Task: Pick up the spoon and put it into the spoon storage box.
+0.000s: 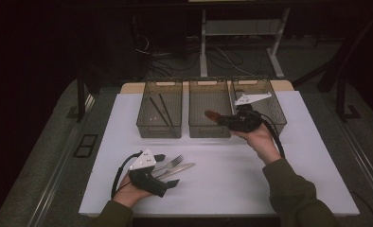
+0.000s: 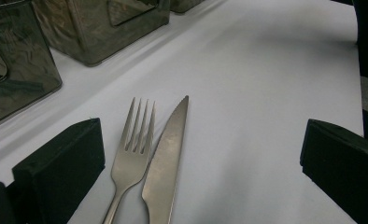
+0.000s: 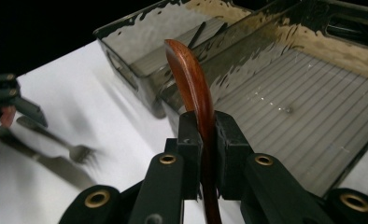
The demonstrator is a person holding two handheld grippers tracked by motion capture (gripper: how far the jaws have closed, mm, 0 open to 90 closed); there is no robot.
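The right gripper (image 1: 221, 118) is held above the table (image 1: 232, 179), at the front edge of the middle basket (image 1: 209, 108). Its jaws are closed on a wooden spoon (image 3: 191, 84); the right gripper view shows the reddish-brown handle pinched between the two black pads, with the free end curving up and away from the jaws toward the basket. In the high view the wooden end projects from the gripper over the front of the middle basket (whether it touches the rim cannot be told).

The left gripper (image 1: 168, 170) rests low over the near part of the table. Its jaws are spread wide, with nothing pressed between them. A fork (image 2: 133, 149) and a knife (image 2: 166, 158) lie flat on the table between the two jaws, side by side and just touching along their length, the fork on the left in the left gripper view.

Three baskets stand in a row at the far side of the table. The left basket (image 1: 159, 111) holds dark chopsticks (image 1: 158, 109). The right basket (image 1: 270, 101) lies behind the right gripper.
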